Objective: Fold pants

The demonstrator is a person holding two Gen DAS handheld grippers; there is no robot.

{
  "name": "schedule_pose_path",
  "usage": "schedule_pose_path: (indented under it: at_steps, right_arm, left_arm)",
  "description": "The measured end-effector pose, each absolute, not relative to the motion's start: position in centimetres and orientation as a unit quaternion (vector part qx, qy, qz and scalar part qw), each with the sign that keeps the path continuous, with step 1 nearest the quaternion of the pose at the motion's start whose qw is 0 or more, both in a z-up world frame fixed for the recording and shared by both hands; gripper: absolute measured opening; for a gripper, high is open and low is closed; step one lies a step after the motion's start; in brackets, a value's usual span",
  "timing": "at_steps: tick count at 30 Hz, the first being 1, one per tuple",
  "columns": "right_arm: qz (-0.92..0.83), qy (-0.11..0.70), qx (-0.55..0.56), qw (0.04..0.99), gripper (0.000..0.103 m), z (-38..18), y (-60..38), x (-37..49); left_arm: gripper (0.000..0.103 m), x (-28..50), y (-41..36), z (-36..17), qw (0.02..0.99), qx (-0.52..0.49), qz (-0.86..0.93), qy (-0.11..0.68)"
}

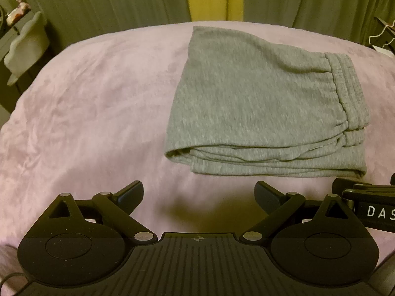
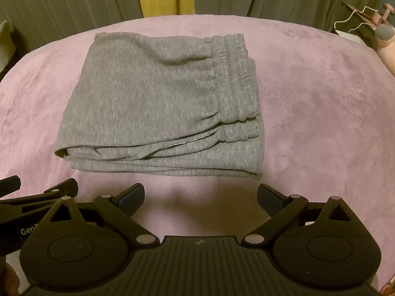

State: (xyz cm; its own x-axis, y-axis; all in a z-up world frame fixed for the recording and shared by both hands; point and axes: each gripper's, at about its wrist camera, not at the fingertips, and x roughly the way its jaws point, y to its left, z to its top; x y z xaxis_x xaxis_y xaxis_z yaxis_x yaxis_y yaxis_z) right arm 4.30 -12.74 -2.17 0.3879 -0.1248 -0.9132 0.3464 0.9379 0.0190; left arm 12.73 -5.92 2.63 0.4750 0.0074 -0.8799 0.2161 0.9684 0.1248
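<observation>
The grey sweatpants [image 2: 160,106] look fully folded, lying just ahead of the left gripper [image 1: 198,197] and right gripper [image 2: 200,198], both spread wide and empty.

Black left claw [image 1: 198,194], right claw [image 2: 200,196]; silver pivot screws.

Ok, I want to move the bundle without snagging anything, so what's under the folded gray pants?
The gray pants lie folded in several layers on the pink blanket, which shows all around them. Whatever lies directly beneath the bundle is covered. Both tools are open, clear of it.
</observation>
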Motion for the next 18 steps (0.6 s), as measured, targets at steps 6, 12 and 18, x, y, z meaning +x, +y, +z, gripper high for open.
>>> schedule_pose_path:
  at_steps: [6, 12, 18]
  right_arm:
    - [-0.142, 0.536, 0.105, 0.825, 0.098, -2.3, -12.76, 4.33]
    - [-0.142, 0.538, 0.105, 0.824, 0.098, -2.41, -12.8, 4.36]
    - [-0.141, 0.538, 0.104, 0.825, 0.098, -2.48, -12.71, 4.3]
  left_arm:
    - [0.1, 12.7, -5.93, 2.59, 0.852, 0.11, -0.061, 0.508]
    - [0.1, 12.68, -5.94, 2.51, 0.852, 0.11, -0.06, 0.509]
    - [0.1, 12.77, -5.89, 2.51, 0.852, 0.11, -0.06, 0.509]
